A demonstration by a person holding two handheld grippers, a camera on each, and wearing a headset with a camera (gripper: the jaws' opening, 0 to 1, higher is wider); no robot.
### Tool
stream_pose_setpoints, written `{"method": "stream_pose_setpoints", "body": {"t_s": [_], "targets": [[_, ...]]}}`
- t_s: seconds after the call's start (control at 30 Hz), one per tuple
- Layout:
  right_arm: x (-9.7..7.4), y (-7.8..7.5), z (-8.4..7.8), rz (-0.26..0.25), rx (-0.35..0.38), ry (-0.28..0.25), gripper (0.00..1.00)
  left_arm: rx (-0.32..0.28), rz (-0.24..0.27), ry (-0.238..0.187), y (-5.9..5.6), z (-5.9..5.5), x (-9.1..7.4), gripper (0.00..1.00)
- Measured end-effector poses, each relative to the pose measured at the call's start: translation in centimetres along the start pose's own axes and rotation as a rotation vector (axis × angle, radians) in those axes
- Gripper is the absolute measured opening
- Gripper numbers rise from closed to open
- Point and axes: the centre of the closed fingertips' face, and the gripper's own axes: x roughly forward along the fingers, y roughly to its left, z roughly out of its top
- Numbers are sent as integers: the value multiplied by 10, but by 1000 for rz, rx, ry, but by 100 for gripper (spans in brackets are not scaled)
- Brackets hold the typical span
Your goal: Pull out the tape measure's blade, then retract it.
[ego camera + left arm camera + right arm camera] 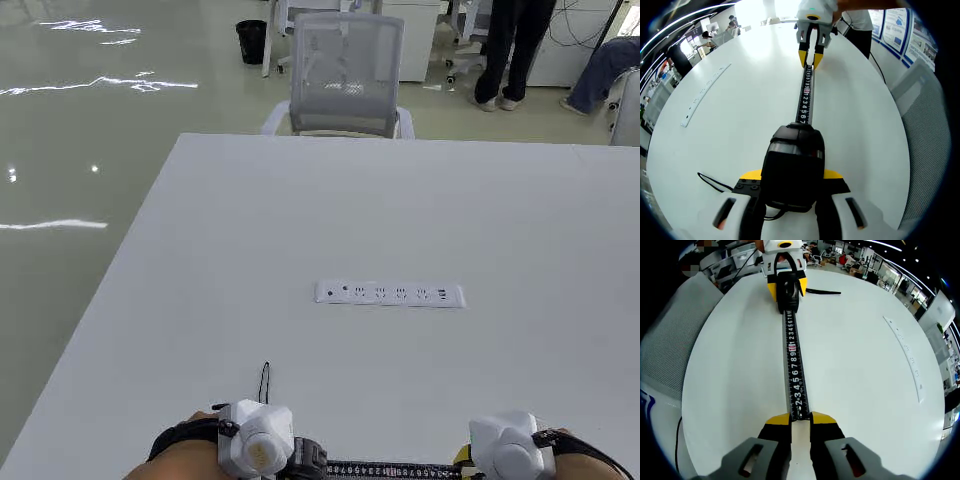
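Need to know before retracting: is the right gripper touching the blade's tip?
Touching. The right gripper view shows the right gripper with both yellow jaws pinching the blade at its end.

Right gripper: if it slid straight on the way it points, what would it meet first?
Following the blade it grips, probably the black tape measure case, clamped in the left gripper's jaws straight ahead.

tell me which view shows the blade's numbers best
Right gripper view: the blade runs up the middle, numbers large. Left gripper view shows it smaller beyond the case; head view, a sliver at the bottom.
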Motion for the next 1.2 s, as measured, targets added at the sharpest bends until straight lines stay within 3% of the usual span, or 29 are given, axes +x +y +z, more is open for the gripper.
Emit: {"method": "stream_pose_setpoints", "body": {"t_s": [1.2], "targets": [[-11,-3,-20,-8,21,14,10,1,-1,-3,0,0,1,34]]}}
